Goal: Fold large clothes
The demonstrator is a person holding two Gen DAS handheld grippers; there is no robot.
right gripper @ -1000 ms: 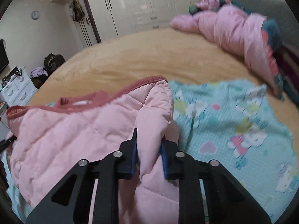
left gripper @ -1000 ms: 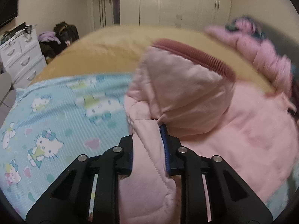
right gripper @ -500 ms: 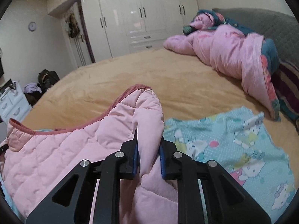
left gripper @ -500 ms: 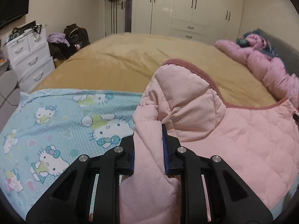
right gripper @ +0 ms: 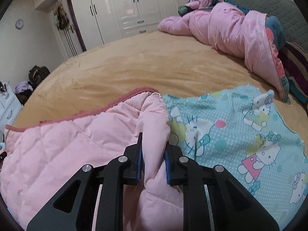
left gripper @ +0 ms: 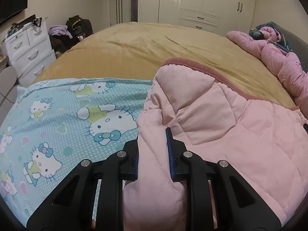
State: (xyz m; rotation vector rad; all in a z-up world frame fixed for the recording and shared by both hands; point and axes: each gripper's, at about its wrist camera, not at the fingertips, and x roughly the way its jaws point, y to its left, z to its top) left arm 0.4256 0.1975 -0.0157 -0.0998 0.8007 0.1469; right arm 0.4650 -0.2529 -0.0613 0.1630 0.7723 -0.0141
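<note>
While both of my claws point down at the bed (left gripper: 146,44), each one is clenched on a bunched fold of the same pink quilted jacket (left gripper: 221,127). Through the left wrist camera, my left claw (left gripper: 153,154) has the padded fabric squeezed between its blue pads; the pinched fold rises toward 12 o'clock and humps up just ahead of the fingertips, and more of it hangs back down between the black arms at 6 o'clock. From that grip the jacket spreads out toward 3 o'clock, its dusty-rose ribbed trim (left gripper: 192,67) running along the far edge. At 9 o'clock of the claw lies a turquoise cartoon-cat sheet (left gripper: 63,115), flat on the tan bed cover.

Through the right wrist camera, my right claw (right gripper: 153,160) grips another fold of the jacket (right gripper: 77,144) the same way, pads pressed into it from both sides. Here the garment stretches away toward 9 o'clock, with the ribbed trim (right gripper: 123,99) again along its far edge, and the cartoon-cat sheet (right gripper: 240,130) lies at 3 o'clock, touching the jacket's side. A crumpled pink duvet (right gripper: 221,25) sits well apart at 1 o'clock near the grey headboard (right gripper: 279,9). White wardrobes (right gripper: 119,9) stand beyond the bed at 12 o'clock.
</note>
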